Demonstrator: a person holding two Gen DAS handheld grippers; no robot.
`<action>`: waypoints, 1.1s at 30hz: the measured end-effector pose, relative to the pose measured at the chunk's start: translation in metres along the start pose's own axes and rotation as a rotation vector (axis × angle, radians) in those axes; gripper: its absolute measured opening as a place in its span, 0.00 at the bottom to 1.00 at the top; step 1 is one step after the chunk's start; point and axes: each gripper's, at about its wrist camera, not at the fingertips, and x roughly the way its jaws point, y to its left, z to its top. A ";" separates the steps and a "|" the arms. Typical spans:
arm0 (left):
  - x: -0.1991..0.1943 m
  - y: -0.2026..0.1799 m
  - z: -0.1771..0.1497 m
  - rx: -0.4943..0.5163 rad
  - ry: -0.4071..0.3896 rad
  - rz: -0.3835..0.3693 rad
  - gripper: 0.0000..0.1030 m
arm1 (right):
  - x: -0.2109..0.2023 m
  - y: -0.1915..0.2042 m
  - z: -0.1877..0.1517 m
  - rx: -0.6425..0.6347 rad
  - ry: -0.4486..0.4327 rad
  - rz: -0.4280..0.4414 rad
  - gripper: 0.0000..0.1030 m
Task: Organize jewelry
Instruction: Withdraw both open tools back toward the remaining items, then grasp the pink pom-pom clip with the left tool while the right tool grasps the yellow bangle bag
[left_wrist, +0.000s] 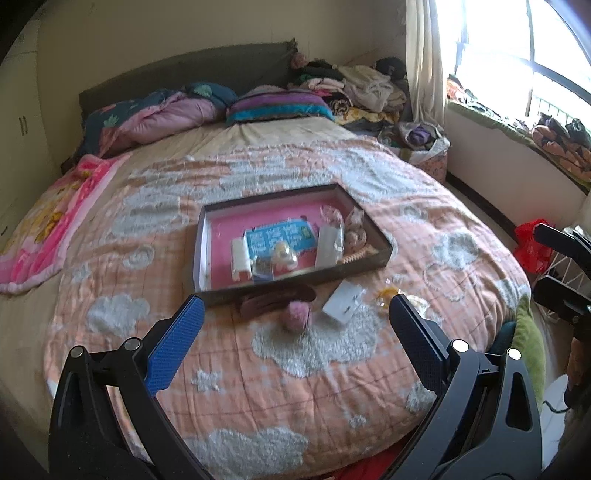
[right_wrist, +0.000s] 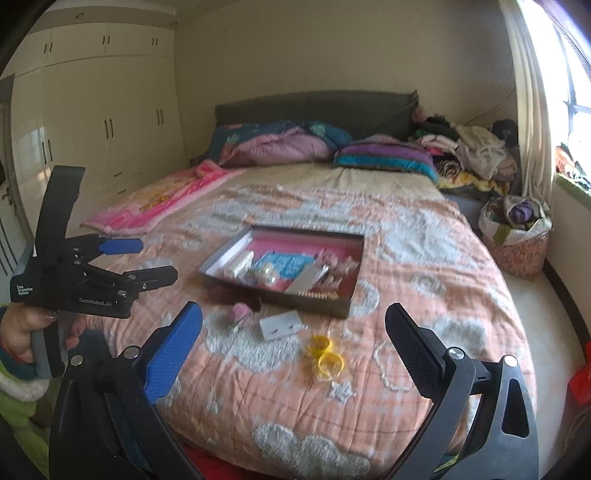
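A shallow dark tray (left_wrist: 207, 236) (right_wrist: 221, 258) with a pink floor lies on the bed and holds a blue card, white boxes and small trinkets. In front of it lie a pink fuzzy hair piece (left_wrist: 295, 317) (right_wrist: 242, 314), a dark hair clip (left_wrist: 273, 297), a white card (left_wrist: 341, 301) (right_wrist: 282, 325) and two yellow rings (right_wrist: 327, 356). My left gripper (left_wrist: 295, 328) is open and empty, above the bed near the pink piece; it also shows in the right wrist view (right_wrist: 159, 260). My right gripper (right_wrist: 293, 332) is open and empty, above the white card.
The orange quilt (left_wrist: 258, 387) covers the bed. Pillows and piled clothes (right_wrist: 472, 147) lie at the head. A pink blanket (left_wrist: 48, 229) is on the left, a floral bag (right_wrist: 517, 243) and a red bag (left_wrist: 532, 247) on the floor at right, wardrobes (right_wrist: 103, 129) at left.
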 end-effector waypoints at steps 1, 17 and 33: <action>0.002 0.001 -0.003 0.000 0.008 0.001 0.91 | 0.006 0.001 -0.003 -0.002 0.019 0.005 0.96; 0.040 0.017 -0.037 -0.037 0.111 0.016 0.91 | 0.060 0.021 -0.030 -0.045 0.163 0.071 0.96; 0.083 0.024 -0.052 -0.056 0.179 -0.013 0.91 | 0.101 0.012 -0.048 -0.037 0.255 0.074 0.96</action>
